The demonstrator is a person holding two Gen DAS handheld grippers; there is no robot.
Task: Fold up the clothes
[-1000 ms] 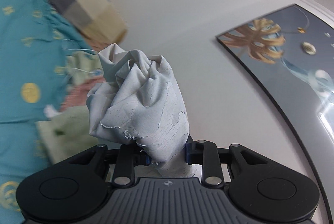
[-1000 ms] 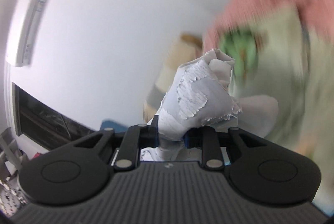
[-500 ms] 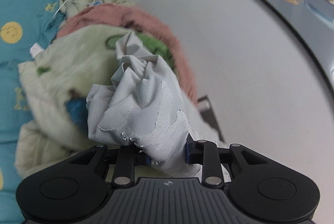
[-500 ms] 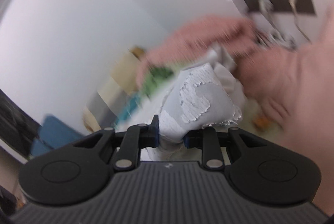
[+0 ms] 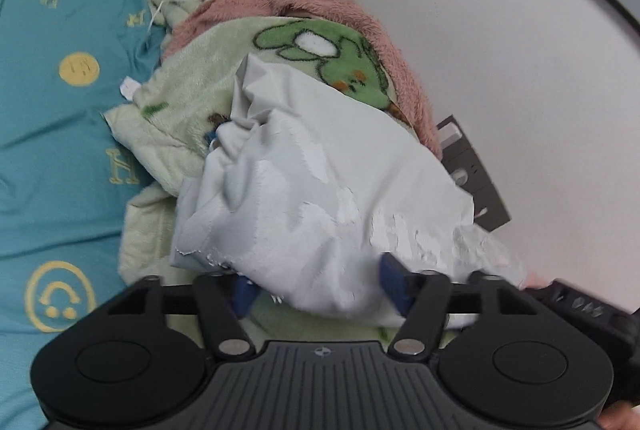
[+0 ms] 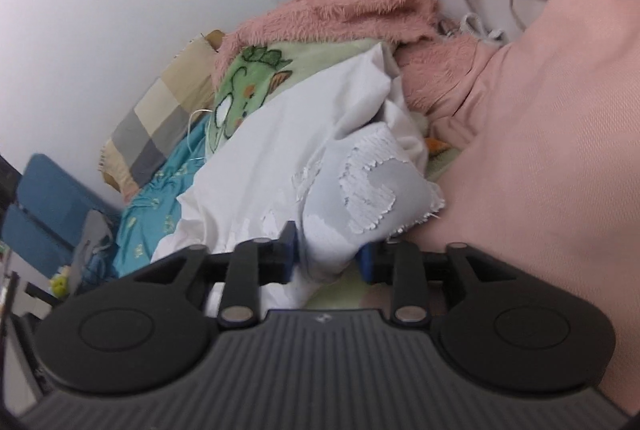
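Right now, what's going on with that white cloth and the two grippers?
A person holds both grippers over a heap of laundry on a bed. The white cloth lies on the green cartoon blanket and the pink fleece. Cloth is between the jaws of the left gripper and the right gripper, and both are opening.

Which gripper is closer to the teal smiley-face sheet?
Left. The left gripper works right beside the teal sheet; from the right gripper, that sheet lies beyond the white cloth.
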